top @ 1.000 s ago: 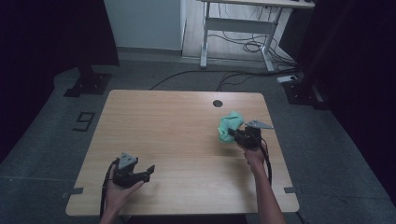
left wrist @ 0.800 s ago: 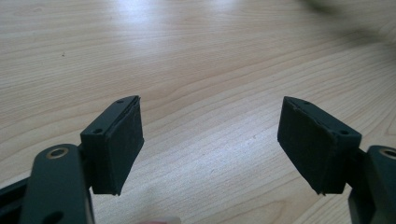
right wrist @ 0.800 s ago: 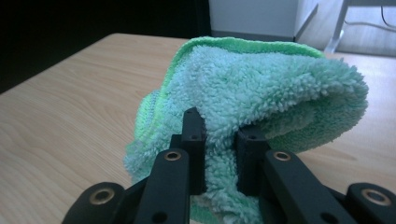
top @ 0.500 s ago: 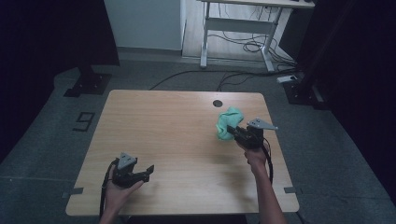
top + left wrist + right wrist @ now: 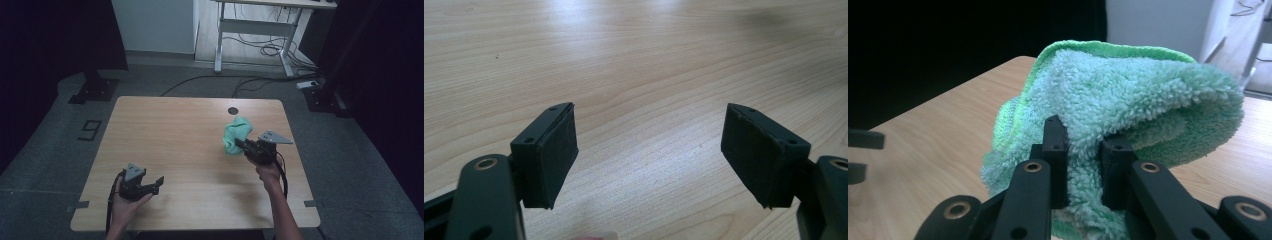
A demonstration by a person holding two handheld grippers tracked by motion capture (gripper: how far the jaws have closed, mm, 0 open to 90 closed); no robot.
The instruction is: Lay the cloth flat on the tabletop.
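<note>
My right claw (image 5: 240,144) is clenched on the cloth (image 5: 236,135): in the right gripper view the two black jaws pinch a fold of the green fleece (image 5: 1128,100) between their pads, and the rest of it bunches up and droops over the jaw tips. From the high view I see the cloth hanging off the front of that claw, over the right half of the worktop (image 5: 190,130), a little short of the small dark round mark (image 5: 232,110) near the far edge. I cannot tell from here whether its lower edge touches the wood or hangs just clear. The grey plate (image 5: 274,137) on top of the claw points to the right, and the hand (image 5: 267,170) behind it comes in from the near edge. My left claw (image 5: 159,181) is released, jaws standing wide; the left gripper view has bare wood grain between the two pads (image 5: 556,150). It sits low at the near left of the worktop, well apart from the cloth, held in the left hand (image 5: 125,205).
</note>
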